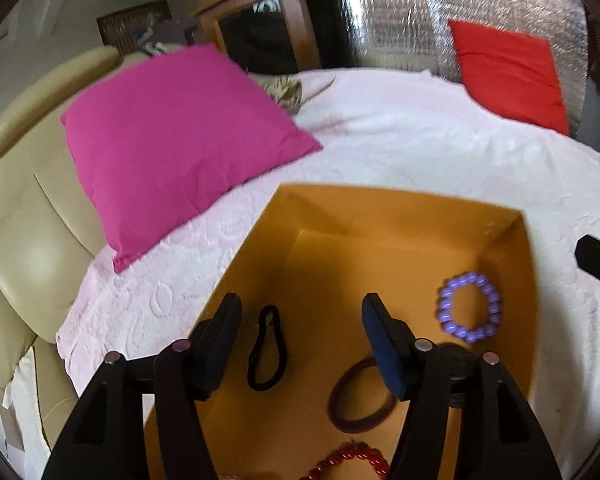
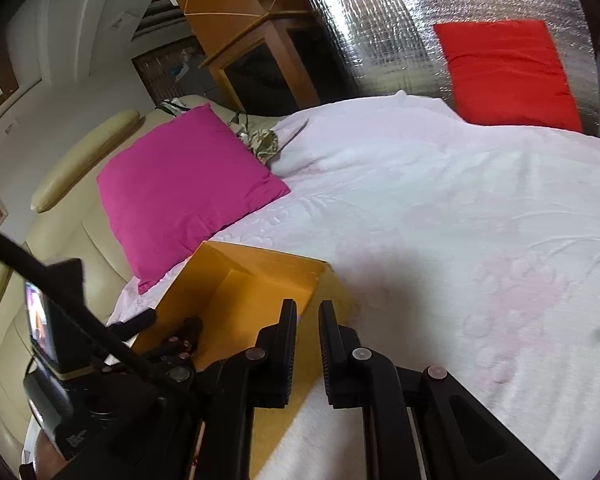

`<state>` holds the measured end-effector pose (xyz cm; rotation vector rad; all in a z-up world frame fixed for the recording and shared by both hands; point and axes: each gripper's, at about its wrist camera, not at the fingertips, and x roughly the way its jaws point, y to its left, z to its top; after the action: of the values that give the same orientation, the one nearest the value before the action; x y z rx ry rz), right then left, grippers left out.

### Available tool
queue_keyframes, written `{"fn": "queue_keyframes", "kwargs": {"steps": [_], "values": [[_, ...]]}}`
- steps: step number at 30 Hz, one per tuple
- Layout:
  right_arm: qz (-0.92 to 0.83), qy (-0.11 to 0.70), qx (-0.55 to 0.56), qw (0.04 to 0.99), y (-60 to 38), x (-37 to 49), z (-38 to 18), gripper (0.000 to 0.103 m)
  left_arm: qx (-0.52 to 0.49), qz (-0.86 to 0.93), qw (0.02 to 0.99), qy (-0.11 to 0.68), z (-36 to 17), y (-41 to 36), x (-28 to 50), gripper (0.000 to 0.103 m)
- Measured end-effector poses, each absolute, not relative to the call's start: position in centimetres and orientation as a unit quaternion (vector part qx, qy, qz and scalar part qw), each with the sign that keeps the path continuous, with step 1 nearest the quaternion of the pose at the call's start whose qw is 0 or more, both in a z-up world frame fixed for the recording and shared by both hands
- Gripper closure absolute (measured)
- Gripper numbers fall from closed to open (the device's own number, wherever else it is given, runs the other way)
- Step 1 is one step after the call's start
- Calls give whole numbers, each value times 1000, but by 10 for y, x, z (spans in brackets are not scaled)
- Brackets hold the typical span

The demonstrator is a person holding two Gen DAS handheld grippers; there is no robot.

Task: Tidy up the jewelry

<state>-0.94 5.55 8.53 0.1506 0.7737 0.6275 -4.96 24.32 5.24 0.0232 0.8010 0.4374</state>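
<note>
Left wrist view: white bedspread [image 1: 420,148] carries orange box [image 1: 380,204] near pink pillow [image 1: 172,144] | left gripper [image 1: 300,320] jaws wide, empty, over box floor | maroon hair tie [image 1: 340,404] mid-floor | purple bead bracelet [image 1: 470,307] by right wall | black hair tie [image 1: 266,348] by left wall | red bead bracelet [image 1: 352,462] near edge | right gripper [image 2: 308,320] jaws narrow, empty, at box's right wall.

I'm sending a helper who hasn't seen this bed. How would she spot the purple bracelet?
On the white bedspread sits an open orange box. The purple bracelet lies inside near its right wall. It is the only ring of pale violet round beads; its neighbours are a black loop, a dark maroon band and red beads.
</note>
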Motion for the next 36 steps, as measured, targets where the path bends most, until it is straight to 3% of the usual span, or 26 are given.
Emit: {"fn": "queue_keyframes", "kwargs": {"steps": [5,23,36], "values": [[288,364,61,884,42,-21,93,76,14,203,914,352,69,230,-71,33],[276,328,45,902,-12,-77,130,76,-15,193,938,287,102,197,-117,25],[260,308,73,912,-55,-114,144,76,-29,211,926,310,121,167,-174,21]]}}
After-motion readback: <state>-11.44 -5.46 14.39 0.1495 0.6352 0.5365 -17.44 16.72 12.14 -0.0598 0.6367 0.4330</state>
